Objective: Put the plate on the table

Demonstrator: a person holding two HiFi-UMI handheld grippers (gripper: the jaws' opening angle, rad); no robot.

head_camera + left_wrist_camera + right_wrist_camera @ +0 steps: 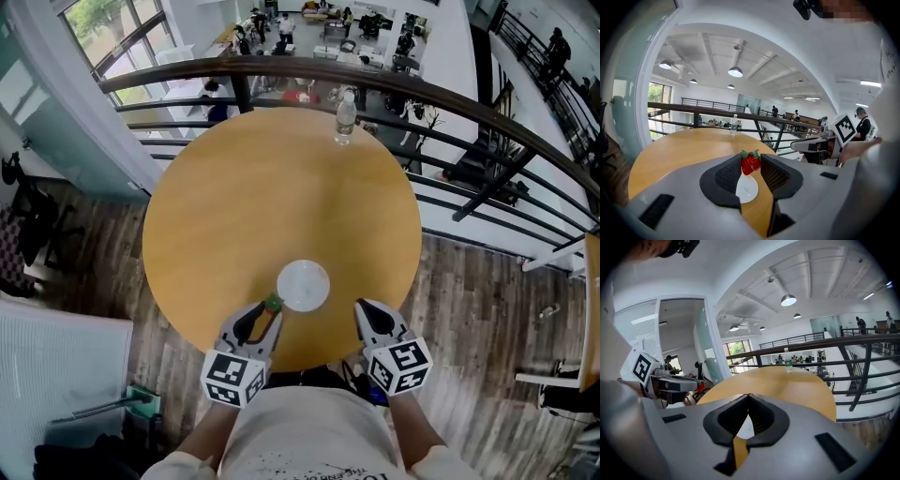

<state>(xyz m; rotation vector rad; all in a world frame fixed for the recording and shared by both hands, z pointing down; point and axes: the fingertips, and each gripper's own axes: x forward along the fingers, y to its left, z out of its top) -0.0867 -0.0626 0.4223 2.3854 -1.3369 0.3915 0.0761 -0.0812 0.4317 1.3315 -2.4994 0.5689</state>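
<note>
**Plate down on bench, between the two tools**

Position. The small round white plate (303,285) lies flat on the round light-wood bench (234,216), close to the near edge. It sits just ahead of both tools and between them. The left tool (265,311) is the closer one, its tip just beside the plate's near-left rim. The right tool (367,317) stands a little off to the plate's right and does not touch it.

Tool state. The left tool (751,159) is pinching a red strawberry with a green leafy cap (750,162) between its dark pads. The right tool (749,397) has its tips pressed together with nothing between them.

Head view only. It gives the whole layout:
- The plate is bare.
- A clear plastic water bottle (345,117) stands at the far edge of the bench, well apart from the plate.
- A dark metal railing (422,94) curves behind the bench.
- The strawberry (273,302) shows as a small red and green spot; whether it touches the rim I cannot tell.

Left gripper view. A slice of the plate (747,190) shows below the strawberry, through the gap between the jaws. The right tool (818,145) is off to the side.

Right gripper view. Only a sliver of the plate (744,429) shows in the hollow behind the closed tips. The left tool (675,384) appears at the left with the strawberry (700,386) at its tip. The bottle (788,365) stands far across the bench.
</note>
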